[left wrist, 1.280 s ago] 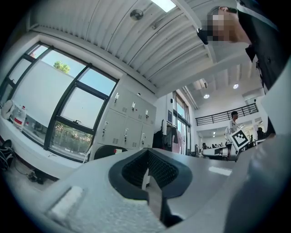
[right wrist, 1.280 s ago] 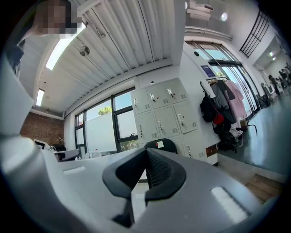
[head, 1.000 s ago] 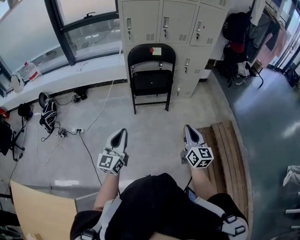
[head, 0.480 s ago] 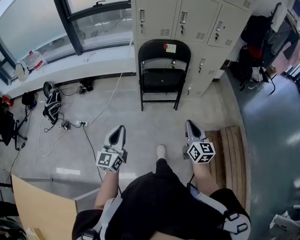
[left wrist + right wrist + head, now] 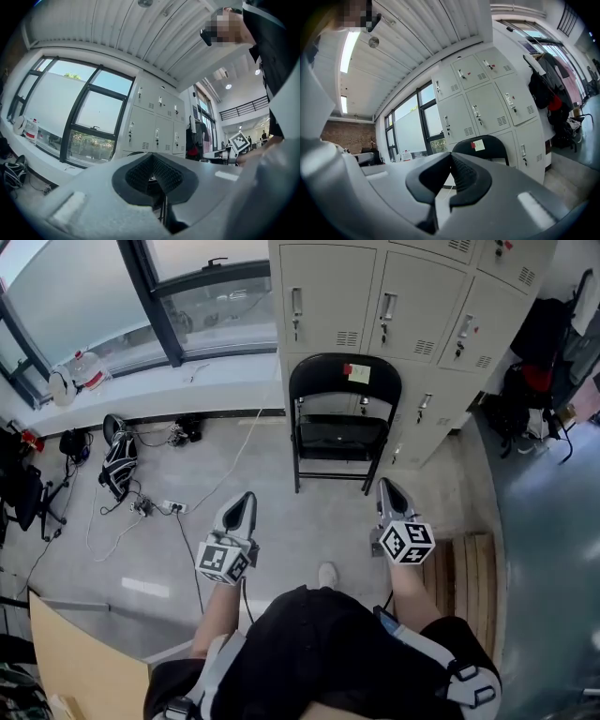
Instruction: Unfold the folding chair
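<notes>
Both are pressed together, pinching nothing: the left tool [image 5: 246, 499] and the right tool [image 5: 385, 486] touch nothing. One black folding chair [image 5: 323, 390] stands against the lockers [image 5: 403, 296], ahead of the two tools and apart from them.

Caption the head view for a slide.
Left tongs and right tongs, both shut, face a black folding chair before grey lockers.

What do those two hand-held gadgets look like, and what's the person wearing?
Both the left gripper and right gripper are light grey tapered wedges with black ribbed pads, each carrying a white cube of black square markers. The person wears black.
</notes>
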{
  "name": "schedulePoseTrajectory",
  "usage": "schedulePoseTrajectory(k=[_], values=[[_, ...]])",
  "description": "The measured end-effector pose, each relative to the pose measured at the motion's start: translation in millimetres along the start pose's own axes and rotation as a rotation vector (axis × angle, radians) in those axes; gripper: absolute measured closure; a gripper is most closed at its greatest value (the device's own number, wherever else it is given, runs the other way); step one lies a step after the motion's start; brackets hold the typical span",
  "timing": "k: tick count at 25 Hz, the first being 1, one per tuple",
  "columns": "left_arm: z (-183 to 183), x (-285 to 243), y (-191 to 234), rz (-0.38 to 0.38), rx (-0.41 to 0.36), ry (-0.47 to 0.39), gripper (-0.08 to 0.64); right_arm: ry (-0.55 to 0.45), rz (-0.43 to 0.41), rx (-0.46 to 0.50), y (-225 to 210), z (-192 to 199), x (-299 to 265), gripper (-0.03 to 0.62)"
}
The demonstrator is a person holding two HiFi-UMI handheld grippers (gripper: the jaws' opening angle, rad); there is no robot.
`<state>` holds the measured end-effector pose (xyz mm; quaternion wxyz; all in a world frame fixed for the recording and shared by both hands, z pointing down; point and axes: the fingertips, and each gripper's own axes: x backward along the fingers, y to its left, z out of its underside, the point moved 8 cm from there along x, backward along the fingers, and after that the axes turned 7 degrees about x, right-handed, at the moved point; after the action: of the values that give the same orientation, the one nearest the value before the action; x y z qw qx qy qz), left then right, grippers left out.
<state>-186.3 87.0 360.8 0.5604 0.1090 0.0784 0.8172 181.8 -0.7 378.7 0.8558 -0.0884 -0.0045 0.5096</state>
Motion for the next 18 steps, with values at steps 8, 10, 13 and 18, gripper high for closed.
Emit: schedulePoseTrajectory(k=[8, 10, 13, 18], values=[[16, -69, 12, -0.033, 0.016, 0.003, 0.561, 0.031, -0.013, -0.01, -56, -7, -59, 0.586], [19, -87, 14, -0.04, 0.025, -0.001, 0.561, 0.031, -0.023, -0.007, -65, -11, -71, 0.586], [24, -111, 12, -0.035, 0.04, -0.006, 0.561, 0.03, -0.03, -0.006, -78, -15, -88, 0.586], [29, -133, 11, -0.023, 0.055, 0.013, 0.561, 0.05, -0.037, -0.024, -88, -8, -106, 0.586]])
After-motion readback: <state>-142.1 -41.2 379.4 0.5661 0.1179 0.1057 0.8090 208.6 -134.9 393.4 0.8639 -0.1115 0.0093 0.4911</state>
